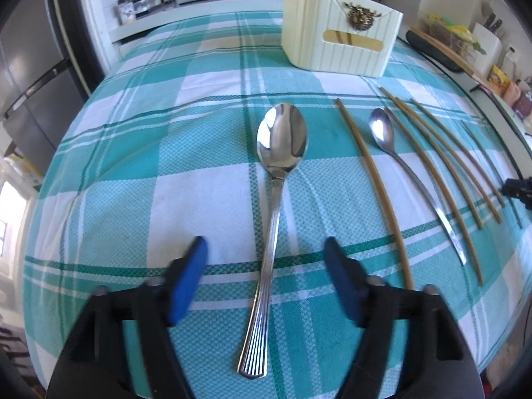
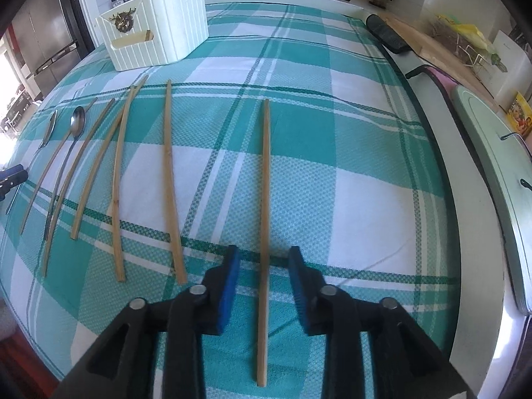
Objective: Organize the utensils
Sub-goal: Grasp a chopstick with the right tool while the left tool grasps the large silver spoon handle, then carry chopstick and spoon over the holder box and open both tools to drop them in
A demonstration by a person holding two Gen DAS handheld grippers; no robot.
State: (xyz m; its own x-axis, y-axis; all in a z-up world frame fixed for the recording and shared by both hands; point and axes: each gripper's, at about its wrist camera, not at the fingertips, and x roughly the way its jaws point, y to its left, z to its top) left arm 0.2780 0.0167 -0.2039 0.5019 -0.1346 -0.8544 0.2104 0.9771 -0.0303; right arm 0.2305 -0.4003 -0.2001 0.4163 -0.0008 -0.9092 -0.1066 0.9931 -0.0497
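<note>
From the left wrist view, the left tool (image 1: 266, 249) stands wide, its blue pads (image 1: 186, 282) on either side of the handle of a large spoon (image 1: 277, 179) without touching it. The large spoon lies on the checked cloth (image 1: 166, 166) covering the worktop, its long axis running nearly straight up the frame: bowl toward the top, face up, ribbed handle end at lower centre. To its right, a chopstick (image 1: 372, 183) runs from upper centre down toward the lower right, then a small spoon (image 1: 382, 129) with its bowl also toward the top, and three more chopsticks (image 1: 442, 166) fanned out toward the right edge. A cream utensil holder (image 1: 339, 33) stands at the upper centre, with sticks rising out of it. The tip of the right tool (image 1: 518, 189) shows at the right edge.

From the right wrist view, the right tool (image 2: 264, 259) is open at a moderate gap, its pads (image 2: 229, 286) flanking a single chopstick (image 2: 265, 183) that lies apart from the rest. Whether the pads touch it cannot be told. Its long axis runs almost vertically from mid-frame to lower centre. Left of it lie the other chopsticks (image 2: 169, 173), leaning slightly, with both spoons (image 2: 77, 123) near the left edge, bowls toward the top. The holder (image 2: 156, 33) sits at upper left.
</note>
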